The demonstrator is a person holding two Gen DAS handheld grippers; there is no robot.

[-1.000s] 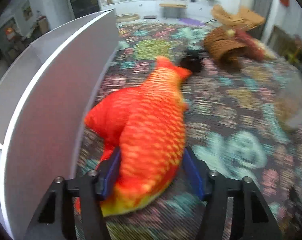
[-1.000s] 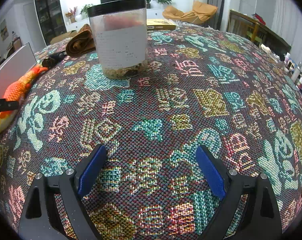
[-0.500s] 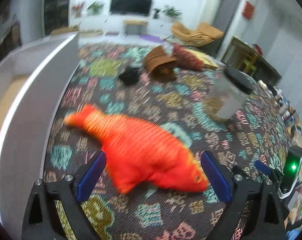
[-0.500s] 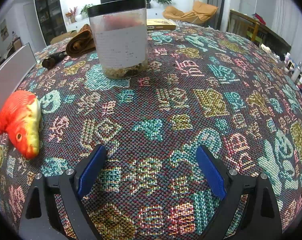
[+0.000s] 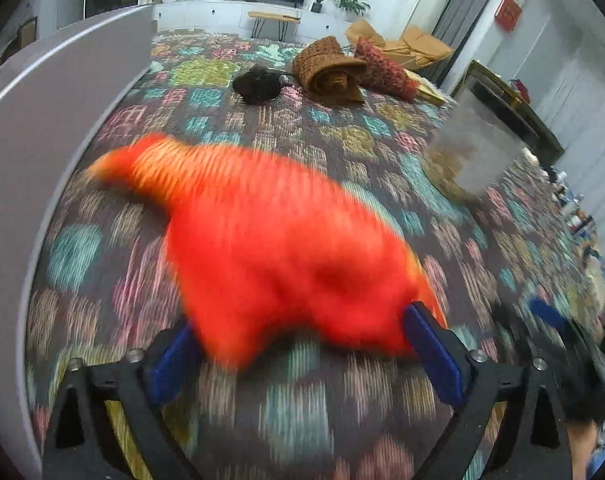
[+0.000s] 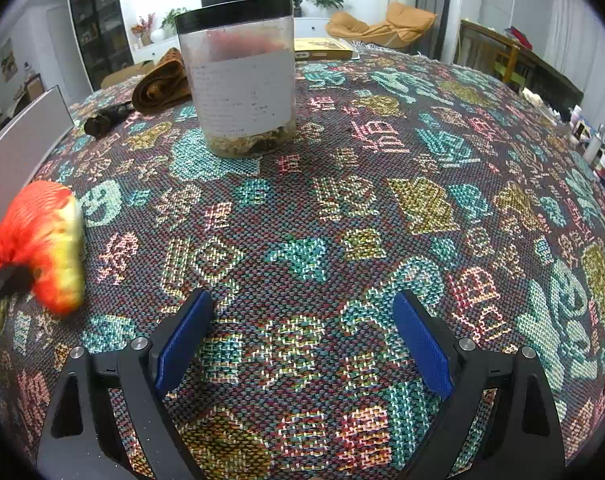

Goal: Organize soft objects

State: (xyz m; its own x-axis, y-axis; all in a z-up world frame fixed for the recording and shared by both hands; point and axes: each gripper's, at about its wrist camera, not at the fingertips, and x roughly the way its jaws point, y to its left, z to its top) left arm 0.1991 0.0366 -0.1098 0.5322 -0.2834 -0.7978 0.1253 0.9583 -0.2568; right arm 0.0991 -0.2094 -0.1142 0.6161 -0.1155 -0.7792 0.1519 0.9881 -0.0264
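Note:
An orange plush fish (image 5: 270,240) lies on the patterned cloth, blurred by motion, its tail toward the grey box wall. My left gripper (image 5: 302,344) is open, its blue pads on either side of the fish's near end. The fish's head also shows in the right wrist view (image 6: 46,244) at the far left, with a left finger against it. My right gripper (image 6: 302,340) is open and empty above the cloth. A rolled brown knit (image 5: 330,72), a red knit piece (image 5: 386,68) and a small black soft object (image 5: 258,84) lie at the far end.
A grey box wall (image 5: 38,128) runs along the left. A clear jar with a black lid (image 6: 242,80) stands mid-table, also seen blurred in the left wrist view (image 5: 474,156). A book (image 6: 326,48) lies behind it. Small bottles (image 6: 590,140) line the right edge.
The left gripper let go of the fish and opened wide; the fish lay turned across the cloth. The gripper has now moved back in around its near end. The right gripper has not moved.

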